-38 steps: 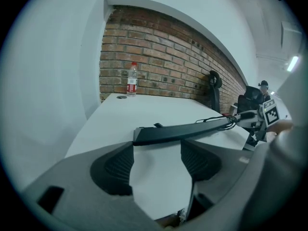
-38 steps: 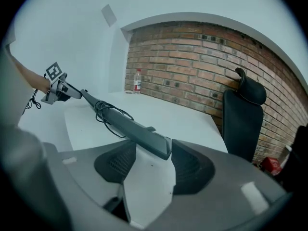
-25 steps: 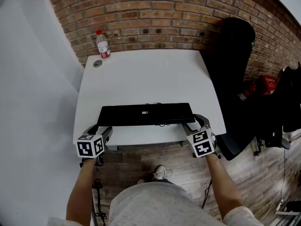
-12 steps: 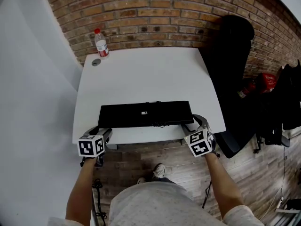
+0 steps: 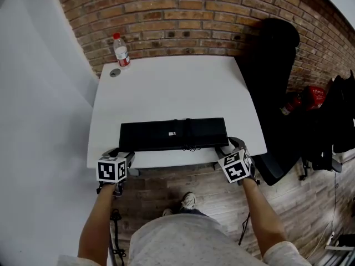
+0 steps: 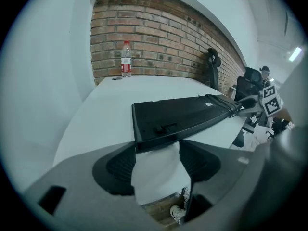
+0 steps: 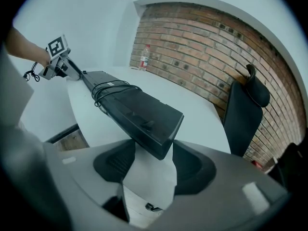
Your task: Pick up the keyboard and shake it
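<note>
A red brick wall (image 5: 183, 15) backs a white table (image 5: 166, 87) in a room with a wood-plank floor (image 5: 166, 190). A black chair (image 5: 274, 82) stands at the table's right side. Low in the centre of the head view, a black keyboard (image 5: 173, 133) lies along the table's near edge with its underside up. A cord (image 7: 108, 91) is wound around its middle. A person standing at that edge holds a pair of tongs in each hand. The left tongs (image 5: 123, 153) grasp the keyboard's left end and the right tongs (image 5: 226, 147) grasp its right end. In each gripper view the two jaws stand wide, one on either long edge of the board's short end. The right gripper view shows the board tilted and apparently just clear of the tabletop. At the upper left of the head view, well apart from the keyboard, a clear plastic bottle (image 5: 121, 51) with a red cap and label stands upright at the table's far corner, against the brick. A small grey disc (image 5: 115, 73) lies just beside it.
</note>
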Available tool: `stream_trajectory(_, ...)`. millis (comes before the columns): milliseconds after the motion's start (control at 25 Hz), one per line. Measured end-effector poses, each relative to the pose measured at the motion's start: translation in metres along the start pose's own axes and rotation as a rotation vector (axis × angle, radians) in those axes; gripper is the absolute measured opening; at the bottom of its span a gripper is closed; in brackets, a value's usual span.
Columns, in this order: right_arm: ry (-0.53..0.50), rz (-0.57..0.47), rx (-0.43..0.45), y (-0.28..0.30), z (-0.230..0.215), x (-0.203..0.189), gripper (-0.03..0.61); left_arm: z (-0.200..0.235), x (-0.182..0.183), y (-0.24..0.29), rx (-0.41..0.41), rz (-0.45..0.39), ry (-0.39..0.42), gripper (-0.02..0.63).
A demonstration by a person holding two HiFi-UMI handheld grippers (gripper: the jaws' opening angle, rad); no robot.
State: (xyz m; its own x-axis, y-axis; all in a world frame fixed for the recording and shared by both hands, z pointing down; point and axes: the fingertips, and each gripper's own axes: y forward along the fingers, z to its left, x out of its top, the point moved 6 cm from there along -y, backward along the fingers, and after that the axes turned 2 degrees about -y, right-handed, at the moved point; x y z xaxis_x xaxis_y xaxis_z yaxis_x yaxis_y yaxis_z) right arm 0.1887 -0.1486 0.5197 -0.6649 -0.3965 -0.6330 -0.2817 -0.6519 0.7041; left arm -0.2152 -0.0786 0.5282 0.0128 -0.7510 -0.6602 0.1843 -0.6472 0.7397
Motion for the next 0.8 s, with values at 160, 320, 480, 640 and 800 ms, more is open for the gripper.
stream_trajectory(160,0.009,0.022,-0.008,-0.006,0.003,-0.002,0.235,-0.001,-0.003,-0.005,-0.008,0.000,0.000,0.279)
stream_trajectory(320,0.052,0.017,-0.025,-0.016,0.007,-0.003,0.221,-0.002,-0.007,-0.009,-0.010,-0.008,0.004,0.278)
stream_trajectory(480,0.109,-0.024,-0.030,-0.027,0.016,0.003,0.205,-0.006,-0.009,-0.016,-0.023,-0.032,0.000,0.265)
stream_trajectory(640,0.171,-0.067,-0.033,-0.040,0.025,0.014,0.184,-0.015,-0.007,-0.026,-0.039,-0.067,0.009,0.242)
stream_trajectory(800,0.219,-0.122,-0.037,-0.058,0.035,0.030,0.164,-0.025,-0.002,-0.042,-0.055,-0.116,0.006,0.199)
